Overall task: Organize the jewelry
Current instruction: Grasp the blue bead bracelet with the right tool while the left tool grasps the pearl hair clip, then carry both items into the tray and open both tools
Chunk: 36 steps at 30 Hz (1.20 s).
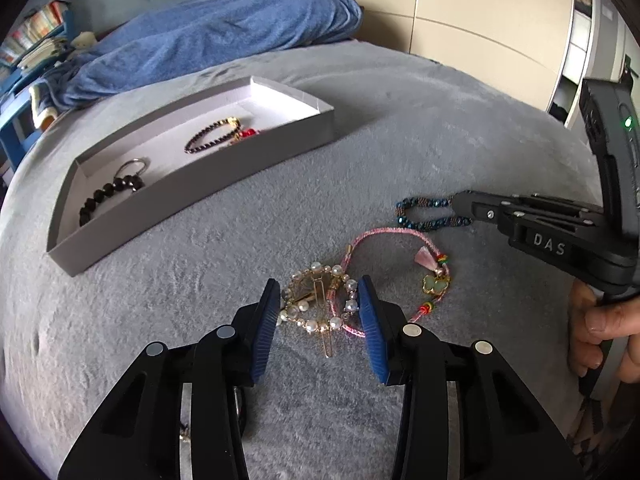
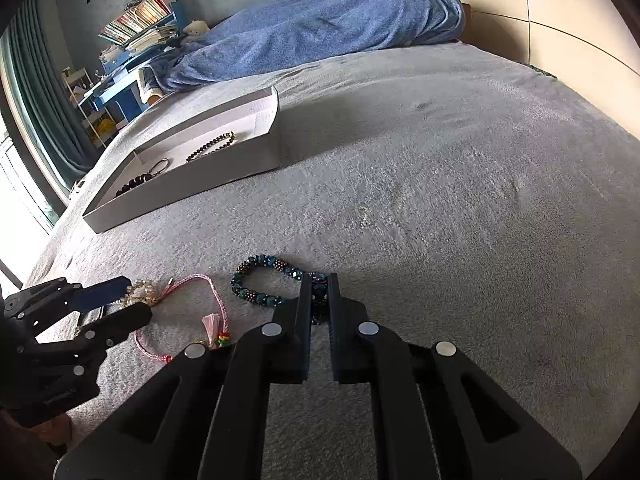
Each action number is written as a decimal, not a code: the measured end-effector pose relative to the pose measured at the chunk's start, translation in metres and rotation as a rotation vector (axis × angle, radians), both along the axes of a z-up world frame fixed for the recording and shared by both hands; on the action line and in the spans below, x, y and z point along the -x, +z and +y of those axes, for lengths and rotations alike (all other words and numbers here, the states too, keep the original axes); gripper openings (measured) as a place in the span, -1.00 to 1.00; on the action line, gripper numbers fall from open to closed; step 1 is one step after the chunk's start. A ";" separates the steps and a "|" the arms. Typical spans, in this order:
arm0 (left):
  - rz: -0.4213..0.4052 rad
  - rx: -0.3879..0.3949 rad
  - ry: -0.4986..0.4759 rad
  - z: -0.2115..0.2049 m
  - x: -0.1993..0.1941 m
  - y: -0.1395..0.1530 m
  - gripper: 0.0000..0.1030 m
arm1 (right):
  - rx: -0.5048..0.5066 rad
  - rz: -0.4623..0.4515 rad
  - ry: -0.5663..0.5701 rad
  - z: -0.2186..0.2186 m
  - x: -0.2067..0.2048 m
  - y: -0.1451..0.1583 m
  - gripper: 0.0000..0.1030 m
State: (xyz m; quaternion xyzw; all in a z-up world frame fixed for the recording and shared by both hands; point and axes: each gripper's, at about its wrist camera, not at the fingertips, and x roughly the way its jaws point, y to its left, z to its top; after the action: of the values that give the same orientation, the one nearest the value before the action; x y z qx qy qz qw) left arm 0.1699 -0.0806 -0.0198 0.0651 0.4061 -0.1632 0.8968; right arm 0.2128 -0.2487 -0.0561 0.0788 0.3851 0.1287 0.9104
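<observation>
My left gripper is open, its blue pads on either side of a pearl-and-gold hair clip lying on the grey bedspread. A pink cord bracelet with a tassel and green charm overlaps the clip. My right gripper is shut on one end of a dark blue beaded bracelet; it also shows in the left wrist view holding that bracelet. A grey tray holds a black bead bracelet and a dark beaded bracelet with red and gold parts.
A blue blanket lies bunched at the far end of the bed. Shelves with books stand at the far left. Beige cabinet panels are at the back right. My hand holds the right gripper's handle.
</observation>
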 end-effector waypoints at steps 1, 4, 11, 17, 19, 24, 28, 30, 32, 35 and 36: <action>-0.005 0.008 0.005 0.002 0.002 0.003 -0.19 | -0.005 -0.010 0.002 0.000 0.001 0.001 -0.86; -0.020 0.022 0.016 0.007 0.006 0.010 -0.20 | -0.013 -0.035 0.010 0.002 0.005 0.005 -0.86; -0.065 0.044 0.037 0.023 0.015 0.032 -0.20 | -0.057 -0.113 0.047 0.005 0.015 0.030 -0.86; -0.097 0.052 0.063 0.039 0.015 0.050 -0.20 | -0.114 -0.141 0.046 -0.006 0.014 0.051 -0.86; -0.104 0.049 0.072 0.045 0.013 0.053 -0.20 | -0.132 -0.145 0.040 -0.010 0.013 0.055 -0.86; -0.114 0.047 0.096 0.059 0.008 0.057 -0.20 | -0.172 -0.158 0.036 -0.018 0.008 0.068 -0.86; -0.118 0.045 0.115 0.071 0.001 0.059 -0.20 | -0.194 -0.166 0.043 -0.021 0.003 0.078 -0.86; -0.120 0.041 0.122 0.075 -0.002 0.060 -0.20 | -0.182 -0.174 0.052 -0.020 -0.002 0.084 -0.86; -0.122 0.038 0.130 0.079 -0.006 0.061 -0.20 | -0.172 -0.180 0.061 -0.018 -0.006 0.088 -0.86; -0.125 0.037 0.140 0.084 -0.014 0.062 -0.20 | -0.163 -0.187 0.070 -0.014 -0.012 0.093 -0.86; -0.125 0.036 0.142 0.085 -0.017 0.062 -0.20 | -0.161 -0.188 0.073 -0.012 -0.015 0.094 -0.86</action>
State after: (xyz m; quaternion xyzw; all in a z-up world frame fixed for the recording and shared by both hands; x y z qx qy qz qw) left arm 0.1873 0.0045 0.0420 0.0298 0.3500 -0.1021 0.9307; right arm 0.2274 -0.2606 0.0383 0.1251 0.2889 0.1991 0.9280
